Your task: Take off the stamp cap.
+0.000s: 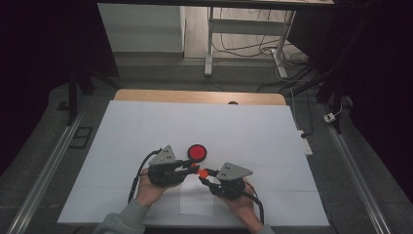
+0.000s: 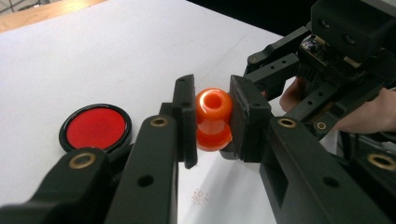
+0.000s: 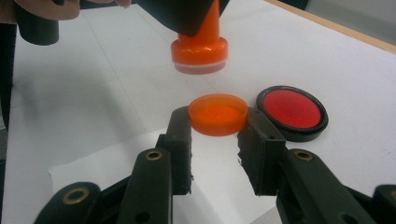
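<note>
Presently, an orange stamp (image 2: 213, 120) is clamped upright in the left gripper (image 2: 213, 122). Its orange cap (image 3: 218, 114), just below, is held in the right gripper (image 3: 215, 140); a red ink pad (image 1: 197, 152) is set beside on the bench (image 1: 243, 131).

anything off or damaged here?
Nothing stands out. The left gripper holds the orange stamp, the right gripper holds its orange cap apart from it, and the red ink pad sits flat on the table.

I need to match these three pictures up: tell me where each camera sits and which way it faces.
High view: above the person's side, looking forward and down at the table; both hands show.
Left gripper view: rides the left gripper, looking along its jaws at the orange stamp.
Right gripper view: rides the right gripper, looking at the orange cap it holds.
All share the red ink pad.
</note>
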Demonstrator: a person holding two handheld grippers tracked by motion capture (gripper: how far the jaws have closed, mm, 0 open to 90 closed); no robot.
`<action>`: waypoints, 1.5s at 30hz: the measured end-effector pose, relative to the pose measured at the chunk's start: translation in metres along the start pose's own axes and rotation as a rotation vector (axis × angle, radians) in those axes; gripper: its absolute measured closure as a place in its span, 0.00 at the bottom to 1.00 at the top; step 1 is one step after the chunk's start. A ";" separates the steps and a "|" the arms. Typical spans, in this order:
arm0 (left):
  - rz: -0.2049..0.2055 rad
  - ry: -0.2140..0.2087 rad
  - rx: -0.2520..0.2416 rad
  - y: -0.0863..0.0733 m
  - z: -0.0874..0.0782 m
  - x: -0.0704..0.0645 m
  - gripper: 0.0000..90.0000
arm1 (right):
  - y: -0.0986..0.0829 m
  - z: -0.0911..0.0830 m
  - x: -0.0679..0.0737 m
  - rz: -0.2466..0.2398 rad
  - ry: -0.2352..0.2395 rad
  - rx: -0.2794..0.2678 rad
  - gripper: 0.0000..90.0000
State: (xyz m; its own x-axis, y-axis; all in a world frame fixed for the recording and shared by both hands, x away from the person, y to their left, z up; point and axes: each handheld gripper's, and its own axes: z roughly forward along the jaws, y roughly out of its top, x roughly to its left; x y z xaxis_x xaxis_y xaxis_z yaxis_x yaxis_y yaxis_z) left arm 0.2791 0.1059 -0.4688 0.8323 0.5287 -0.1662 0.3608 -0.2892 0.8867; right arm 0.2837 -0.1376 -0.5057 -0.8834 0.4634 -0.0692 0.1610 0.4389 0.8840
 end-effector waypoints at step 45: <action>0.010 0.034 0.040 -0.002 -0.006 0.007 0.81 | -0.046 -0.090 -0.050 0.091 -0.196 -0.009 0.72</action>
State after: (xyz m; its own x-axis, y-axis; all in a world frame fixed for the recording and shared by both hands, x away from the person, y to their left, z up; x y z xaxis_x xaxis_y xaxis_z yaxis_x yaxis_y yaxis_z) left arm 0.2817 0.1152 -0.4694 0.8218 0.5519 -0.1418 0.3694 -0.3265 0.8700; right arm 0.2804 -0.2506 -0.5014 -0.7631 0.6418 -0.0765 0.2312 0.3816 0.8949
